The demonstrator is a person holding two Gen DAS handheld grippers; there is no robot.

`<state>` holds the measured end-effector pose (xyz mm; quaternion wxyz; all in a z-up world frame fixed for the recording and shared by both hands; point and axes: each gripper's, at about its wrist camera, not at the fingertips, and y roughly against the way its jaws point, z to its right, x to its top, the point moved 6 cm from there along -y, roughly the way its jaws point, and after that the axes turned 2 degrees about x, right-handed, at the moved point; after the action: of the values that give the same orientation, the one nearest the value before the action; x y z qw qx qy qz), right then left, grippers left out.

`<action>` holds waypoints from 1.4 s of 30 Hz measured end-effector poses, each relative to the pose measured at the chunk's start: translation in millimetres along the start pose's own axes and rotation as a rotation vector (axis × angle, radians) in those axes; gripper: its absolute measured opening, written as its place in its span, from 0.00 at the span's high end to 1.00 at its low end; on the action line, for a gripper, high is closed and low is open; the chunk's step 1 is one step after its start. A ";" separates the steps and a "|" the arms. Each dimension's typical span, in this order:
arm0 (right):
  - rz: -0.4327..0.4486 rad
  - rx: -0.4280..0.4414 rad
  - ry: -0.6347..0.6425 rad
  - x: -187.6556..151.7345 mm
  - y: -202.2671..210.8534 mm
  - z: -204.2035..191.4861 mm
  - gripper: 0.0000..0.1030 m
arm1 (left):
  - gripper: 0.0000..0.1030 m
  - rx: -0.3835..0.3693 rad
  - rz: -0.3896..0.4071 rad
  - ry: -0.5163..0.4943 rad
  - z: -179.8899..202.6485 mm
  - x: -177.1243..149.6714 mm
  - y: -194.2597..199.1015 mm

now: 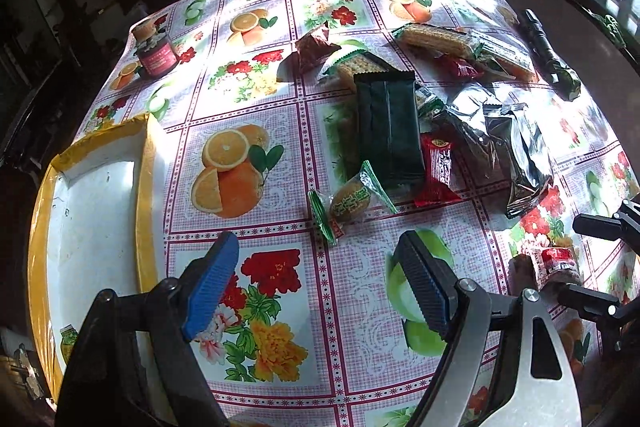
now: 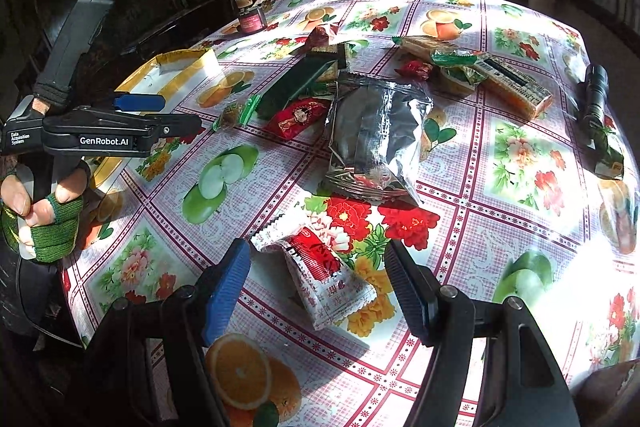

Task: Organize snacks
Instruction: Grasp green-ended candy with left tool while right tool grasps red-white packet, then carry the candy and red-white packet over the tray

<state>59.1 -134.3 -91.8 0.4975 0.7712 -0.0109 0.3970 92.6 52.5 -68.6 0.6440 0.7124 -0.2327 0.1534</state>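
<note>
Snacks lie in a heap on the flowered tablecloth: a dark green pack [image 1: 390, 131], a red packet [image 1: 438, 169], a green-ended biscuit [image 1: 350, 205], silver bags [image 2: 372, 135] and wafer packs [image 1: 436, 41]. A white box with yellow rim [image 1: 100, 211] sits at the left edge. My left gripper [image 1: 316, 287] is open and empty, just short of the green-ended biscuit. My right gripper [image 2: 318, 287] is open, its fingers either side of a red-and-white packet [image 2: 320, 271] lying on the table. That packet also shows in the left wrist view [image 1: 554, 263].
A small dark jar with cork lid [image 1: 154, 51] stands far left. A black flashlight [image 1: 542, 45] lies at the far right edge. The table edge curves close on the left and right. The left gripper and gloved hand [image 2: 44, 223] show at the right wrist view's left.
</note>
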 end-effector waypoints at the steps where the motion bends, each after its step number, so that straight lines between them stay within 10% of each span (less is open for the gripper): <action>1: -0.002 0.000 0.001 0.0 -0.8 -0.2 0.32 | 0.20 -0.009 0.003 -0.015 1.9 4.1 -3.0; 17: -0.078 -0.051 0.036 -4.3 -16.3 -2.8 0.43 | 0.21 -0.049 -0.077 -0.040 10.3 17.1 -48.3; 24: -0.089 -0.082 0.076 -5.2 -14.8 -3.7 0.70 | 0.48 -0.098 -0.082 -0.003 9.8 12.4 -43.0; 33: -0.064 -0.045 0.062 -5.4 -11.8 -10.9 0.73 | 0.75 -0.121 -0.054 0.026 6.1 8.0 -26.5; 42: -0.021 0.027 0.012 0.6 -6.3 -18.0 0.73 | 0.77 -0.141 -0.055 0.091 -6.9 -5.2 -16.0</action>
<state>51.4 -116.9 -92.8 0.4914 0.7755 0.0054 0.3963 97.2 61.0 -84.0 0.7065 0.6637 -0.1937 0.1512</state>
